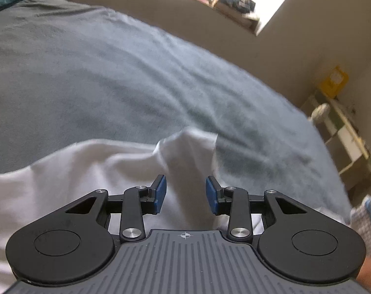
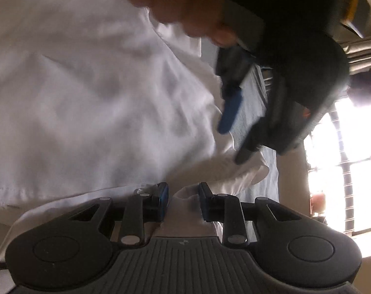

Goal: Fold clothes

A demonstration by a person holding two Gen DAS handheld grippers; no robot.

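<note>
White cotton is the story here: the shirt (image 1: 70,171) lies spread over the grey-blue bed (image 1: 112,73), most of its cloth off to the left in the left wrist view, with one loose flap (image 1: 190,144) humped up dead ahead of the left tongs (image 1: 185,193). That flap runs straight out along the line the left tongs point, rising between the two blue pads, but the pads stand apart on either side with a clear gap to the cloth, so I'd call those tongs released, gripping nothing. Over to the right wrist view, blurred and rolled well over: the shirt (image 2: 87,85) fills the left and centre, and a bunched fold (image 2: 185,196) sits right between the pads of the right tongs (image 2: 183,203). The right tongs stand narrower than the left; whether the pads actually pinch that fold or merely straddle it, I cannot tell through the smear. The left tongs (image 2: 234,132) show beyond, fingers slanting down towards the same edge of cloth, so both tools crowd one corner of the shirt. My read: the right side is the nearer to a grip, and the next move hinges on the left closing on the flap lying straight ahead.
</note>
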